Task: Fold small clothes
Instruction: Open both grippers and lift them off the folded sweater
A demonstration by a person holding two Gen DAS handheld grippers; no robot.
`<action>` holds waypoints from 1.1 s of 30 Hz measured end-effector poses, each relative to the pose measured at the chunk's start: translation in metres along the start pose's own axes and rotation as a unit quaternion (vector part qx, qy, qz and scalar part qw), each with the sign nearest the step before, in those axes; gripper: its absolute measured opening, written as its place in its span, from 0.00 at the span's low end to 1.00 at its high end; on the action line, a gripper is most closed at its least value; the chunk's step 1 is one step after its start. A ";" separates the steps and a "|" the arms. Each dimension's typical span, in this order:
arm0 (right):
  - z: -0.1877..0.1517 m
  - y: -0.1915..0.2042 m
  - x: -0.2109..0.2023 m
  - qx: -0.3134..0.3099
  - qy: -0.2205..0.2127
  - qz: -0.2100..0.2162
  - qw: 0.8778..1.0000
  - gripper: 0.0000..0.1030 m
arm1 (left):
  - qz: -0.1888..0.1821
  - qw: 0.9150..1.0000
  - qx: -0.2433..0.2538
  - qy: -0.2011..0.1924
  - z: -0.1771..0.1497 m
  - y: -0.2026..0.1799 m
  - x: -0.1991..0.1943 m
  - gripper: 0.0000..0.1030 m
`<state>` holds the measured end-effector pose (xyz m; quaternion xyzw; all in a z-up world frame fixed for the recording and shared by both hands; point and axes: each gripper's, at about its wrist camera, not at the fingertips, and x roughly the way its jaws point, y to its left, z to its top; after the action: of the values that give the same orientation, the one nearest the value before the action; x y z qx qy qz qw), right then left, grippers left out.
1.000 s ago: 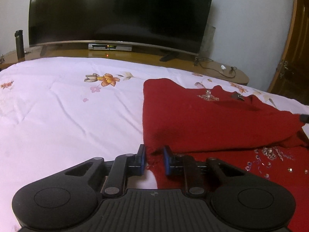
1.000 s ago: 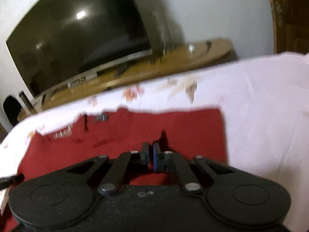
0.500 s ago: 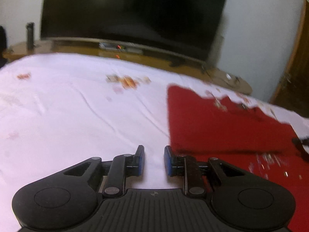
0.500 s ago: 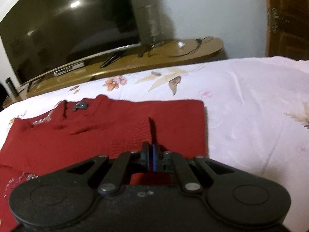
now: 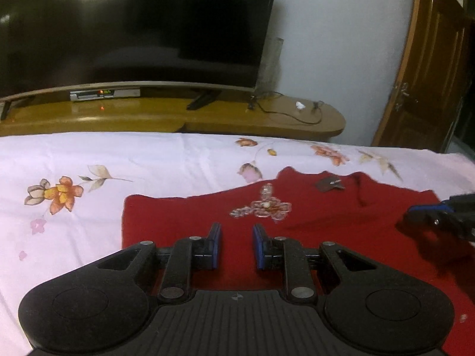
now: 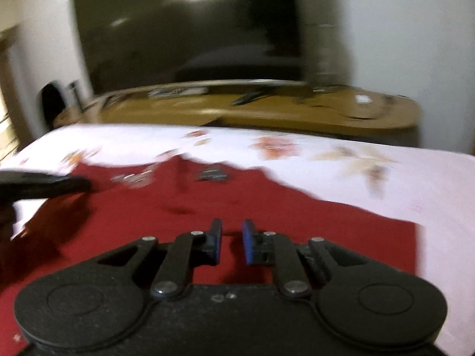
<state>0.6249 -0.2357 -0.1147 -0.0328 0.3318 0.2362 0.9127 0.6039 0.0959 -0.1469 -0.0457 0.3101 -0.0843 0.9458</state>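
A red knitted garment (image 5: pixel 190 216) with sequin decoration (image 5: pixel 262 209) lies folded flat on the white floral bedsheet (image 5: pixel 89 154). My left gripper (image 5: pixel 236 241) is open and empty, held over the garment's left part. My right gripper (image 6: pixel 231 241) is open and empty over the garment (image 6: pixel 297 222) nearer its right edge. The right gripper also shows at the right edge of the left wrist view (image 5: pixel 439 216). The left gripper shows as a dark blur at the left of the right wrist view (image 6: pixel 44 185). The right wrist view is motion-blurred.
Beyond the bed's far edge stands a low wooden TV bench (image 5: pixel 178 115) with a large dark television (image 5: pixel 133 26) and cables. A wooden door (image 5: pixel 436 68) is at the right. Bare sheet lies left of the garment and beyond it.
My right gripper has opened and let go of the garment. My left gripper has moved right, from the bare sheet to over the garment. Both views now look more level.
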 end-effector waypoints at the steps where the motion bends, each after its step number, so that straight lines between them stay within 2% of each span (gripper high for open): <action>1: 0.001 0.012 0.006 -0.025 -0.003 0.014 1.000 0.11 | 0.010 1.000 -0.001 0.002 -0.002 0.003 0.002 0.22; 2: 0.001 0.020 0.011 -0.043 0.003 0.009 0.999 0.09 | 0.021 1.000 -0.011 0.001 -0.007 0.007 0.003 0.22; 4: -0.004 0.021 0.031 -0.048 0.034 -0.060 0.996 0.05 | 0.020 0.998 -0.064 -0.012 -0.014 0.029 0.002 0.21; 6: -0.011 -0.003 0.028 0.021 0.014 -0.071 0.997 0.04 | 0.010 0.994 -0.112 -0.015 -0.017 0.046 0.001 0.21; 8: -0.015 -0.009 0.022 0.027 0.008 -0.072 0.997 0.04 | 0.006 0.993 -0.120 -0.016 -0.019 0.050 0.005 0.21; 10: -0.016 -0.004 0.021 0.004 0.009 -0.078 0.997 0.04 | 0.012 0.994 -0.112 -0.016 -0.020 0.046 0.005 0.21; 13: -0.014 -0.011 0.021 0.031 0.014 -0.068 0.997 0.04 | 0.015 0.994 -0.112 -0.015 -0.018 0.045 0.001 0.22; 15: -0.010 -0.011 0.013 0.041 0.022 -0.068 0.997 0.07 | 0.035 0.996 -0.066 -0.041 -0.016 0.032 -0.018 0.23; 16: -0.008 -0.007 0.001 0.034 0.013 -0.071 0.997 0.22 | 0.041 0.997 -0.051 -0.049 -0.017 0.029 -0.024 0.39; 17: -0.008 -0.005 -0.005 0.024 -0.004 -0.075 0.997 0.28 | 0.044 0.997 -0.048 -0.048 -0.016 0.029 -0.026 0.59; 18: -0.007 -0.004 -0.008 0.014 -0.015 -0.079 0.997 0.27 | 0.051 0.997 -0.047 -0.041 -0.018 0.030 -0.025 0.64; 19: -0.008 -0.006 -0.009 0.015 -0.012 -0.084 0.996 0.25 | 0.064 0.997 -0.045 -0.026 -0.020 0.030 -0.020 0.65; 20: -0.010 -0.010 -0.007 0.021 -0.002 -0.088 0.996 0.22 | 0.074 0.996 -0.043 0.012 -0.023 0.033 -0.008 0.67; 22: -0.020 -0.019 0.005 0.028 0.037 -0.106 0.993 0.18 | 0.069 0.996 -0.049 0.014 -0.021 0.037 -0.005 0.68; 23: -0.023 -0.023 0.003 0.036 0.023 -0.099 0.994 0.18 | 0.071 0.996 -0.043 0.017 -0.020 0.037 -0.003 0.68; 27: -0.019 -0.027 0.003 0.054 0.030 -0.094 0.994 0.18 | 0.100 0.995 -0.013 0.024 -0.016 0.027 -0.007 0.68; 30: -0.020 -0.026 -0.016 0.063 0.014 -0.090 0.994 0.24 | 0.114 0.993 0.005 0.024 -0.016 0.017 -0.024 0.68; 32: -0.024 -0.027 -0.033 0.066 0.005 -0.087 0.994 0.25 | 0.137 0.990 0.028 0.025 -0.019 0.008 -0.038 0.68; 33: -0.027 -0.029 -0.041 0.070 0.002 -0.084 0.994 0.25 | 0.136 0.990 0.034 0.021 -0.021 0.006 -0.050 0.69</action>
<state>0.5947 -0.2841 -0.1134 0.0034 0.3450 0.1352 0.9288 0.5530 0.1105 -0.1356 0.0305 0.3303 0.0338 0.9428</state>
